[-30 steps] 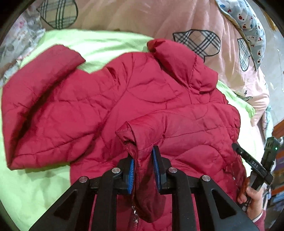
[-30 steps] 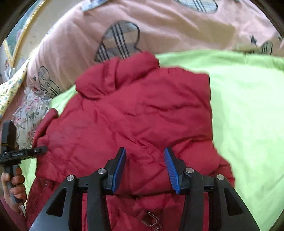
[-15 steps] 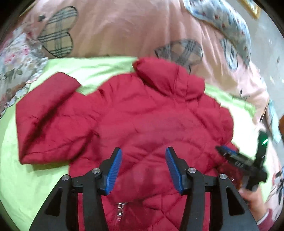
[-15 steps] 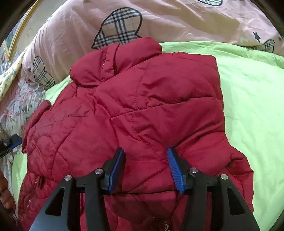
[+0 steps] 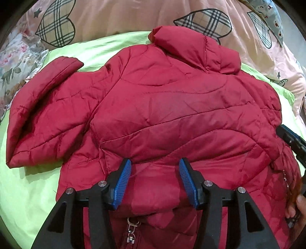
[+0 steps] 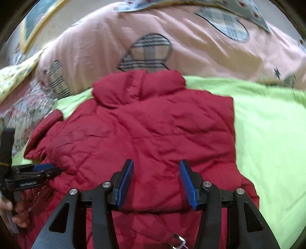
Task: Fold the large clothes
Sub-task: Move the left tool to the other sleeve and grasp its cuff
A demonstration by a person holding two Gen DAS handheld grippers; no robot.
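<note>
A red quilted jacket [image 5: 172, 107] lies on a lime green sheet [image 5: 23, 187], collar [image 5: 193, 47] towards the far side. One sleeve lies folded across its front; the other sleeve [image 5: 44, 109] sticks out to the left. My left gripper [image 5: 155, 179] is open and empty just above the jacket's lower front, near a zipper pull [image 5: 132, 228]. My right gripper [image 6: 155, 180] is open and empty over the jacket [image 6: 153, 134] too. Each gripper shows at the edge of the other's view, the right [image 5: 292, 139] and the left [image 6: 38, 172].
A pink duvet [image 5: 124, 17] with plaid hearts is bunched along the far side of the bed. A floral cloth [image 5: 13, 63] lies at the far left. Bare green sheet [image 6: 267, 134] stretches to the right of the jacket.
My left gripper let go of the sleeve it held a second ago and opened; the sleeve now lies folded across the jacket. Both grippers pulled back a little and stay open.
</note>
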